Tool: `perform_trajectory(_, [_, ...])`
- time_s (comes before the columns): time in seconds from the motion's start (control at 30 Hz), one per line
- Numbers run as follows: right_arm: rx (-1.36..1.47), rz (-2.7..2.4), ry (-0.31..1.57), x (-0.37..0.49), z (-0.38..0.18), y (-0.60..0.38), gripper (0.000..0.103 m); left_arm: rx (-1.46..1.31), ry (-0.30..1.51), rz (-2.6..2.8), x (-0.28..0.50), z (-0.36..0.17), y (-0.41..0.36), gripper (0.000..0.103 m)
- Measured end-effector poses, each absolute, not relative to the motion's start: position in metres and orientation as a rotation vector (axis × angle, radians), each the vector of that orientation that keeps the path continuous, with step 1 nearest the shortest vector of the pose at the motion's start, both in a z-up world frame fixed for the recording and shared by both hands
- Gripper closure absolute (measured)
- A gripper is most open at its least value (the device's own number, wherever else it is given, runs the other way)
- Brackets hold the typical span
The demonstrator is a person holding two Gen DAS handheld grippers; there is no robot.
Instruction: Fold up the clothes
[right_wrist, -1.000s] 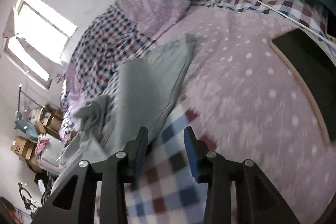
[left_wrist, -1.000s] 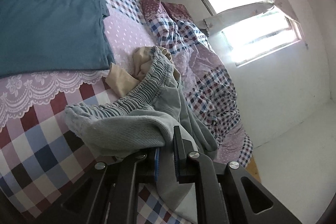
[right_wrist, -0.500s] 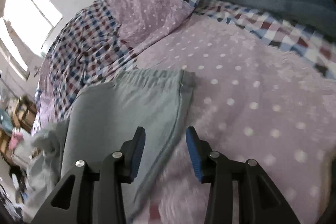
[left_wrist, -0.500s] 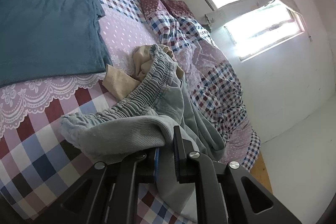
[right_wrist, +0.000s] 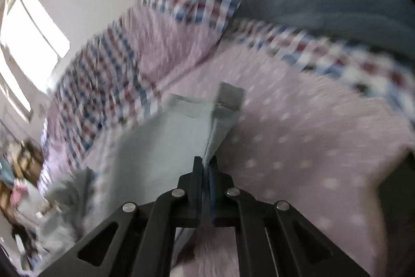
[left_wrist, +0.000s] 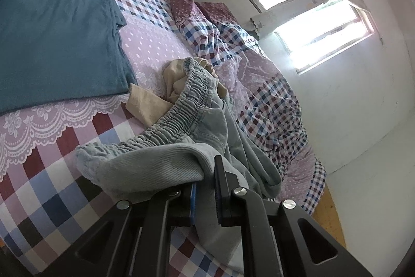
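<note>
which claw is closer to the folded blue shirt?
Left. Left claw grips the grey pants just below the blue shirt; right claw pinches a pant leg farther away.

One pair of grey trousers (left_wrist: 166,162), one beige garment (left_wrist: 147,105), one folded blue garment (left_wrist: 57,27) and two grippers were visible.

Trousers (left_wrist: 166,162): pale grey-green, ribbed elastic waistband. Beige garment (left_wrist: 155,100) beside them. Folded cloth (left_wrist: 57,30): flat teal-blue. Bedsheet (left_wrist: 153,43): lilac with white dots, white lace scallops, red-blue-white check border. Quilt (left_wrist: 259,85): same check and dotted mauve. Gripper pads (right_wrist: 212,173) blue, frames black.
</note>
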State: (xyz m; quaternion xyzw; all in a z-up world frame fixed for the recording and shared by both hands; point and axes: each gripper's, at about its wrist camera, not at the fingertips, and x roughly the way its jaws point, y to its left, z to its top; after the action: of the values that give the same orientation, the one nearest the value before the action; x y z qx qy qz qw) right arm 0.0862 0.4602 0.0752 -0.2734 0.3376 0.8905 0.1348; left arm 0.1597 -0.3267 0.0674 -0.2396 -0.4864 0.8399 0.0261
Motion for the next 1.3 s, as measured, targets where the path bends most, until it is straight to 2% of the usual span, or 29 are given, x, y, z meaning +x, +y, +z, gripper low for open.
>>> perform_trajectory(0.2, [-0.494, 2.456, 1.162, 0.228, 0.118, 0.471, 0.101, -0.701, -1.528, 2.571, 0.163, 0.07, -0.329, 0.093])
perform_trajectory(0.37, [-0.372, 2.536, 1.127, 0.315, 0.173, 0.443, 0.101, -0.639, -1.57, 2.55, 0.164, 0.073, -0.332, 0.093])
perform_trajectory(0.5, [-0.319, 2.665, 0.995, 0.323, 0.236, 0.41, 0.101, -0.588, -1.603, 2.532, 0.165, 0.077, -0.335, 0.093])
perform_trajectory(0.63, [-0.381, 2.69, 0.795, 0.269, 0.273, 0.407, 0.101, -0.538, -1.634, 2.513, 0.166, 0.08, -0.338, 0.093])
perform_trajectory(0.77, [-0.645, 2.595, 0.652, 0.152, 0.246, 0.435, 0.1, -0.527, -1.639, 2.514, 0.163, 0.08, -0.337, 0.093])
perform_trajectory(0.87, [-0.927, 2.426, 0.607, 0.076, 0.179, 0.463, 0.1, -0.548, -1.623, 2.53, 0.159, 0.079, -0.332, 0.093])
perform_trajectory(0.93, [-1.062, 2.318, 0.683, 0.056, 0.136, 0.476, 0.097, -0.562, -1.612, 2.541, 0.156, 0.078, -0.329, 0.093])
perform_trajectory(1.0, [-1.048, 2.288, 0.812, 0.068, 0.112, 0.476, 0.096, -0.569, -1.585, 2.561, 0.154, 0.08, -0.326, 0.093])
perform_trajectory(1.03, [-1.022, 2.281, 0.881, 0.078, 0.103, 0.475, 0.094, -0.574, -1.575, 2.568, 0.153, 0.081, -0.325, 0.093])
perform_trajectory(1.1, [-0.955, 2.318, 0.933, 0.104, 0.095, 0.461, 0.075, -0.582, -1.567, 2.575, 0.153, 0.08, -0.322, 0.093])
perform_trajectory(1.13, [-0.926, 2.35, 0.943, 0.117, 0.094, 0.453, 0.061, -0.59, -1.566, 2.576, 0.153, 0.079, -0.321, 0.093])
perform_trajectory(1.17, [-0.897, 2.382, 0.956, 0.131, 0.092, 0.443, 0.056, -0.598, -1.565, 2.578, 0.153, 0.078, -0.321, 0.093])
perform_trajectory(1.3, [-0.978, 2.472, 1.086, 0.167, 0.077, 0.408, 0.056, -0.615, -1.573, 2.577, 0.155, 0.076, -0.318, 0.093])
